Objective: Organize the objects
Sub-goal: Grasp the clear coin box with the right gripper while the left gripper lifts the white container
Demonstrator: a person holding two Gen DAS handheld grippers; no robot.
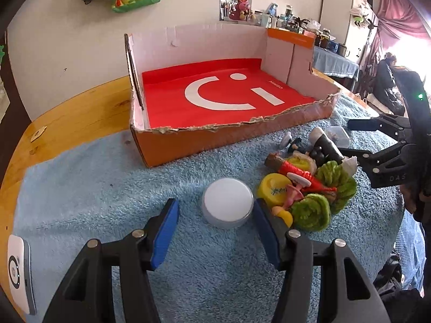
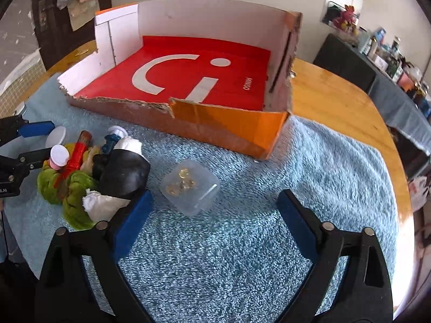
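Observation:
A white round tub (image 1: 227,206) stands on the blue towel (image 1: 107,177), between the blue pads of my left gripper (image 1: 215,203). The right pad sits at its edge, the left pad is clear of it, so the jaws are open. My right gripper (image 2: 215,195) is open around a small clear plastic box (image 2: 188,187) holding gold bits, neither pad touching it. Its left pad is next to a black roll (image 2: 124,172). A pile of toys (image 1: 309,185) lies between the two grippers: green woolly pieces, a yellow lid, a red piece. The orange cardboard box (image 1: 204,140) with a red floor stands behind, with nothing in it.
The towel lies on a round wooden table (image 2: 336,102). A white device (image 1: 18,269) rests at the table's left edge. A person (image 1: 388,75) is far back on the right, near a cluttered counter (image 1: 291,21).

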